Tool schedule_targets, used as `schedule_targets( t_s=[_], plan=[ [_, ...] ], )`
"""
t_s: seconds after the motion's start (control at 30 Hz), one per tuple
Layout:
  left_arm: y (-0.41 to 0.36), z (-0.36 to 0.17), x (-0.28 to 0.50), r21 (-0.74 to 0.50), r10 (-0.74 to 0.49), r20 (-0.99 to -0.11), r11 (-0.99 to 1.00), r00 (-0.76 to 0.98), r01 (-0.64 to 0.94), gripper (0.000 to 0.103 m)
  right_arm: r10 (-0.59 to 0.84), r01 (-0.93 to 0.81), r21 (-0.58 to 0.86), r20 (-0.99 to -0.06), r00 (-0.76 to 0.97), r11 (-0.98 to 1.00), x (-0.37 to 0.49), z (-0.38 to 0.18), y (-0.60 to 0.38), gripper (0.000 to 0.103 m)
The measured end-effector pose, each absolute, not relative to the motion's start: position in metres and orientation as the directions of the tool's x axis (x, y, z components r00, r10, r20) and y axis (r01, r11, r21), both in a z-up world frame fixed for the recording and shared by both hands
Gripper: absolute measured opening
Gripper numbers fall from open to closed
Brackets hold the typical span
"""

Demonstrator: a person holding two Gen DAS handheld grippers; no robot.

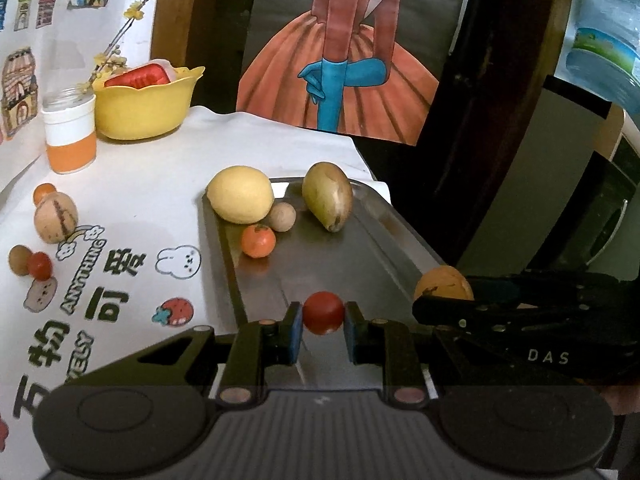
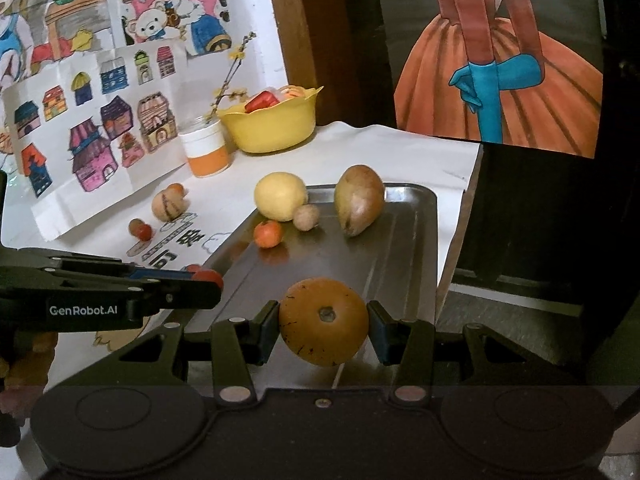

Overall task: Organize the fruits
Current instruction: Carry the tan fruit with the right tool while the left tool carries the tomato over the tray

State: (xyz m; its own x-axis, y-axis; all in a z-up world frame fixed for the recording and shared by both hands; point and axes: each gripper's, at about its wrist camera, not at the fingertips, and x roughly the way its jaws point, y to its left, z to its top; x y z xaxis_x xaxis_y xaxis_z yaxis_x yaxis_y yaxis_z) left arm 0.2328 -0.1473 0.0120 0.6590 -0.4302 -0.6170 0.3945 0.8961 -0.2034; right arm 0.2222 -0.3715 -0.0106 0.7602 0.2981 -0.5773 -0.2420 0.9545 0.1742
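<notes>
Over the near end of the metal tray (image 1: 360, 264), I am holding a small red fruit (image 1: 323, 312) in the left tool (image 1: 322, 330) and a brown round fruit (image 2: 323, 321) in the right tool (image 2: 323, 330); both are hanging directly above open tray floor, right tool nearer the tray's right rim.

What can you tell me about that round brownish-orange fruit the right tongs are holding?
The brownish-orange fruit is round and smooth, with a dull skin, dark specks and a small grey stem scar facing the camera. It is clamped between the blue pads of the right tongs, one on each side, above the near end of the metal tray. Whether it touches the tray is unclear.
</notes>
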Motion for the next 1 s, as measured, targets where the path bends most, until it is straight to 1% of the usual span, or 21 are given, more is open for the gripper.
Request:
schedule_targets(
  t_s=[0.43,1.0],
  plan=[
    [-0.157,0.004,0.27,-0.21,-0.418,-0.623,0.904,0.661,0.374,0.024,0.302,-0.242,0.182,-0.574,0.761,0.953,0.261,-0.022,-0.373,0.049],
    [-0.16,-0.003,0.289,-0.213,-0.423,-0.626,0.901,0.656,0.377,0.024,0.294,-0.201,0.224,-0.555,0.778,0.954,0.286,-0.028,-0.383,0.049]
  ],
)
